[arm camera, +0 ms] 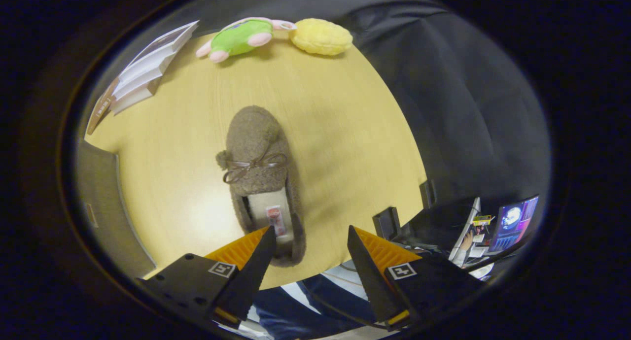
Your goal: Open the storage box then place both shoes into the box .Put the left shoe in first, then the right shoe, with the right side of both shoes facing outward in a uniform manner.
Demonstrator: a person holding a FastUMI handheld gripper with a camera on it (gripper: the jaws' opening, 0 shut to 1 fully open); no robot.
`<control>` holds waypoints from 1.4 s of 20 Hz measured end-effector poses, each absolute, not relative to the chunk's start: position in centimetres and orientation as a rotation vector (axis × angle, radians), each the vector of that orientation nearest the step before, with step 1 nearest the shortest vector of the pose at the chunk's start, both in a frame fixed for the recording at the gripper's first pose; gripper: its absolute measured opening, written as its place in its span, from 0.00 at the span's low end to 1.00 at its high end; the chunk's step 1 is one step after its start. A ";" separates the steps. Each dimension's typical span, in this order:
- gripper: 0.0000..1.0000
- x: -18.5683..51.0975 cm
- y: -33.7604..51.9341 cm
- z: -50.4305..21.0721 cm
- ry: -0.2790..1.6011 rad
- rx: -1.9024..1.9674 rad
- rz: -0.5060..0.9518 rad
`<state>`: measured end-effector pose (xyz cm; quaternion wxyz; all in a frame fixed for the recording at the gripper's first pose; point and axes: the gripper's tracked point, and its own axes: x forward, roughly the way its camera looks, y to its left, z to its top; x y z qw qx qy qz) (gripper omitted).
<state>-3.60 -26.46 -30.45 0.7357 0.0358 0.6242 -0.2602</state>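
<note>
1. Your tabletop [335,133] is pale yellow wood grain with a curved edge. It carries everything listed here. Dark cloth hangs beyond it on the far and right sides.
2. A grey panel [101,207] stands along the left edge of the tabletop. You can't tell from here whether it is the storage box.
3. The shoe [259,167] is a brown fuzzy slipper with a thin bow across the vamp. It lies flat near the middle of the tabletop, toe pointing away from you and heel nearest you. The opening shows a light insole with a small label, too small to read.
4. Your hand-held gripper [310,236] is open, fingers spread wide and closed on nothing. The left finger [256,266] overlaps the shoe's heel in view; contact can't be judged. The right finger [367,271] is well clear of the shoe, over bare tabletop.
5. Stacked white booklets [148,66] sit at the far left corner.
6. A green and pink plush toy [241,37] lies at the far edge, just beside a yellow plush [320,36] to its right.
7. Near you, below the tabletop edge, a person's blue trousers [305,300] show between the fingers.
8. Off to the right, past the tabletop, a lit screen [515,221] sits on a cluttered desk.
</note>
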 end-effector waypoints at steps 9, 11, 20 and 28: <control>0.61 -2.7 -27.4 -35.6 1.439 0.083 -0.474; 0.53 -2.5 -26.8 -36.0 1.432 0.152 -0.471; 0.15 -2.0 -25.1 -36.4 1.444 0.224 -0.431; 0.07 -2.1 -25.1 -36.5 1.428 0.178 -0.474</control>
